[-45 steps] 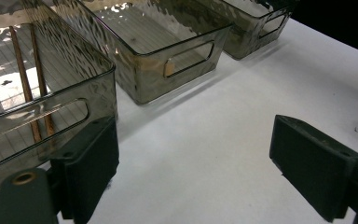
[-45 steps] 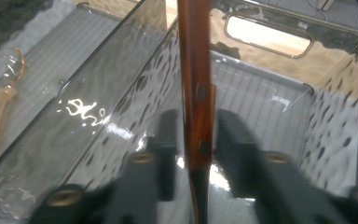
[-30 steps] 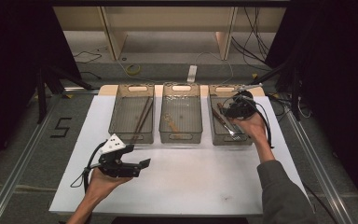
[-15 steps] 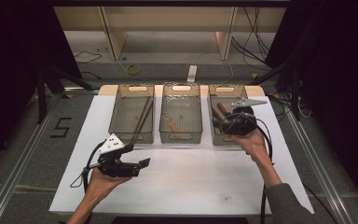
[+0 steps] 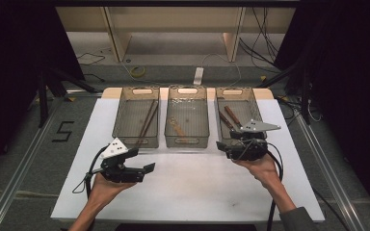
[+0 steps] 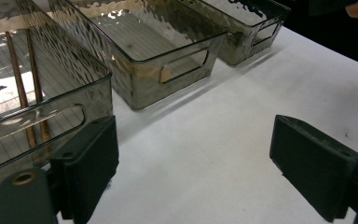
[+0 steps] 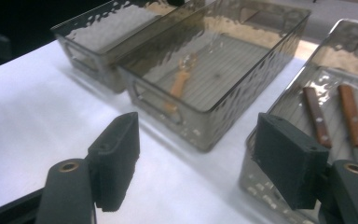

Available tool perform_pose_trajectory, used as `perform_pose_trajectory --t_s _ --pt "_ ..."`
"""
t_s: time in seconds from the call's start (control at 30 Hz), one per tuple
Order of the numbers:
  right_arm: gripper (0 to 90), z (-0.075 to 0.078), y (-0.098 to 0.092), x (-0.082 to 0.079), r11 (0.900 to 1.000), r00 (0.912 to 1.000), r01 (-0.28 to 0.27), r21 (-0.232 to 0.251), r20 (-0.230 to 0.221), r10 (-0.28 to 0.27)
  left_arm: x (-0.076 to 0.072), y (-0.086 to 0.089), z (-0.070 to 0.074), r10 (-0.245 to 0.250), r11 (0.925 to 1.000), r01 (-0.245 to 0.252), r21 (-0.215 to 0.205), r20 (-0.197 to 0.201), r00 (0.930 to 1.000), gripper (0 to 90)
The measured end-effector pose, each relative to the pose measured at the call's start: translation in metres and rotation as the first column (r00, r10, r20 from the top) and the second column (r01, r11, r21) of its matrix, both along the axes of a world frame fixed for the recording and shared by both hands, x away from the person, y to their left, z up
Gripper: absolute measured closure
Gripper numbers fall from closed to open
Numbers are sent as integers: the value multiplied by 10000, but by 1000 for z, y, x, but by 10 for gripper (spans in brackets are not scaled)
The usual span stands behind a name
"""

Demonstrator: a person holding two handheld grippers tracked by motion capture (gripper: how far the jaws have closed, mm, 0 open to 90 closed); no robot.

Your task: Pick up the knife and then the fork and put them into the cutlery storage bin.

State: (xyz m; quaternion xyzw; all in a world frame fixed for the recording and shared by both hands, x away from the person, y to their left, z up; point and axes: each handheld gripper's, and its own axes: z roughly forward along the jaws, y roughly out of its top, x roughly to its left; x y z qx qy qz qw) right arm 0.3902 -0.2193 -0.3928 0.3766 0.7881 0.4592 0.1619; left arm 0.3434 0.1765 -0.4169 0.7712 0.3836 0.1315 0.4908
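Three smoked clear bins stand in a row across the far half of the white table [image 5: 197,192]. A pair of chopsticks [image 5: 148,118] [image 6: 25,107] lies in the left bin [image 5: 125,139]. The middle bin [image 5: 187,142] [image 7: 168,109] holds a wooden-handled utensil [image 5: 177,127] [image 7: 179,86]. Two brown-handled knives [image 5: 231,118] [image 7: 317,114] lie in the right bin [image 5: 257,108]. My left gripper [image 5: 142,161] [image 6: 191,172] hovers open in front of the left bin, empty. At the near end of the right bin my right gripper [image 5: 221,147] [image 7: 198,163] is open; its jaws have just been opening, with nothing between them.
Bare white tabletop lies between the bins and the near edge. Behind the table are a wooden shelf frame [image 5: 120,33], cables on the floor and a yellow tape roll [image 5: 136,72]. A metal rail [image 5: 24,159] runs along the left side.
The right hand has drawn back from over the right bin to its near end, and its jaws have spread wider. The left hand has stayed put.
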Motion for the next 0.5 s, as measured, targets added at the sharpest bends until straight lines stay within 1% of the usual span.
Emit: perform_pose_trajectory --t_s 0.1,0.2,0.3,0.37,0.43,0.5 --pt "313 -3 -1 -8 9999 9999 -116 93 10 116 0 0 0 -2 10000 2 -67 26 10000 148" --pt "302 -5 -1 -15 9995 9997 -222 216 111 219 -1 1 1 -28 10000 28 -76 59 10000 148" --pt "298 -7 -3 -21 9986 9994 -322 422 155 316 -1 1 1 -29 9999 30 -108 64 10000 148" --pt "298 -9 -4 -25 9986 9993 -282 447 269 270 -1 1 1 -45 9999 46 -126 65 10000 148" --pt "289 -12 -5 -29 9979 9993 -292 575 236 279 -1 1 1 -24 9998 25 -185 66 10000 148" --pt "288 -15 -6 -34 9981 9994 -241 561 276 226 -1 2 2 -36 9998 38 -207 56 10000 148"
